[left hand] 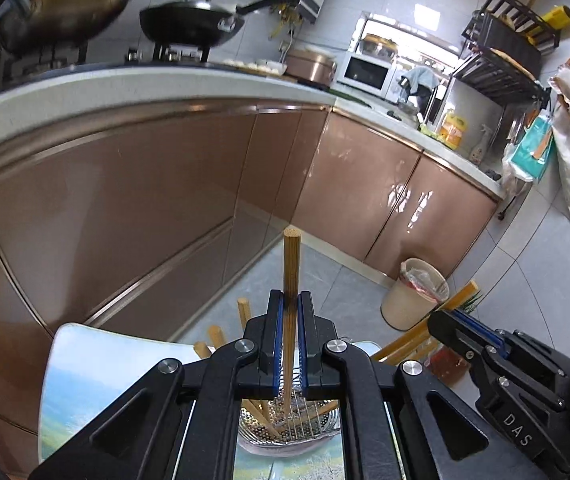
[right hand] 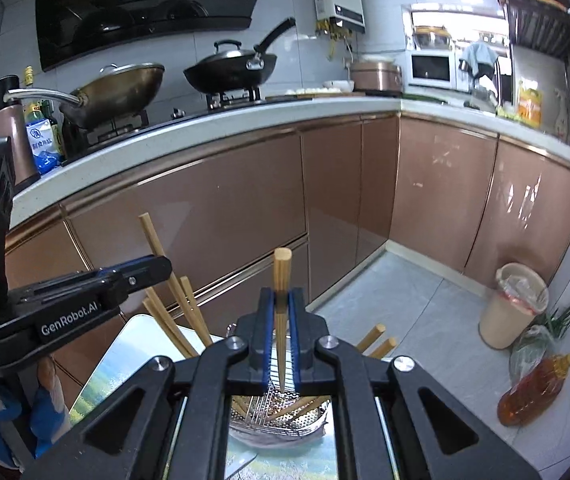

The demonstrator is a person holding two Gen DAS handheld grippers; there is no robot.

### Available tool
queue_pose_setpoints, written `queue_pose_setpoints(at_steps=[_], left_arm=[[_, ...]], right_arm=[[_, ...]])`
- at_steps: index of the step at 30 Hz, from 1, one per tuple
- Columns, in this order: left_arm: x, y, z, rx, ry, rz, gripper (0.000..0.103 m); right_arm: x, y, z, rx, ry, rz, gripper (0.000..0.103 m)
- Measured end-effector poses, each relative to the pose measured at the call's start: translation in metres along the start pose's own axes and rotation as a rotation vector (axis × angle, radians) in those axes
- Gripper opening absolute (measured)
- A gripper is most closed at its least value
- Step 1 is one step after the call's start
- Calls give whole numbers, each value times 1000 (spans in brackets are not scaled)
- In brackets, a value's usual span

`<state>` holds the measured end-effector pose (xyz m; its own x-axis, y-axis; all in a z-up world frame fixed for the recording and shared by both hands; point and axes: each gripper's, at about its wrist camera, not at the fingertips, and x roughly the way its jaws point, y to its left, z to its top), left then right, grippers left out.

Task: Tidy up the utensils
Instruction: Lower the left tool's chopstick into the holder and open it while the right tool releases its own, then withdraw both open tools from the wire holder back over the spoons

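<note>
Wooden chopsticks stand bundled in a perforated metal holder (left hand: 285, 424) that sits on a small table (left hand: 85, 364) with a printed landscape top; in both wrist views the black gripper frames cover most of the holder, so only a slice of its wire grid and punched wall shows, and its full outline cannot be made out. Toward the left of the left wrist view, three short chopstick ends (left hand: 217, 336) poke up past the frame, their lower lengths hidden. At the middle, the left gripper (left hand: 291, 300) has its blue-padded fingers pressed against a dark brown chopstick (left hand: 292, 256), held upright, its lower tip reaching down into the holder. To the right, the right gripper (left hand: 457, 322) appears from the side, with yellowish sticks (left hand: 445, 308) crossing behind it; from this angle its jaws cannot be read.

Its own camera settles that. At the left there, the left gripper (right hand: 141, 270) juts in sideways, and leaning chopsticks (right hand: 169, 280) pass behind it. At the centre, the right gripper (right hand: 281, 300) pinches a pale chopstick (right hand: 282, 276), also upright, with its point just above the holder's (right hand: 285, 420) grid. Two more stick ends (right hand: 377, 340) show at right, cut off by the frame.
</note>
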<state>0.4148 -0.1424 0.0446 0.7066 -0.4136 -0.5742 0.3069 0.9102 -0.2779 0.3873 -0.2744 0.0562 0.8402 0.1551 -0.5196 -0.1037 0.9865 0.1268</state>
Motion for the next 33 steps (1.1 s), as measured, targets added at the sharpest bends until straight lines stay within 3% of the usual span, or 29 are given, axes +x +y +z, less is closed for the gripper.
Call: queue_pose_setpoints(at_steps=[10,22,27,29,33], left_arm=[[31,16,-29,-12,57,43,6],[14,5,-41,56,41,93,6],[-2,5,-45,67,30,98,17],[-11,5,-47,67,18,104,28],[-33,7,-55,76,-3,119,34]], right_arm=[[26,-13,-38,29,54,16,7],[9,-21,-51,50,61,15,8],[-5,-26,-55,77,56,10,8],[-11,-26,-56,81,52,7,8],[-28,-27,-62,99,37,6,9]])
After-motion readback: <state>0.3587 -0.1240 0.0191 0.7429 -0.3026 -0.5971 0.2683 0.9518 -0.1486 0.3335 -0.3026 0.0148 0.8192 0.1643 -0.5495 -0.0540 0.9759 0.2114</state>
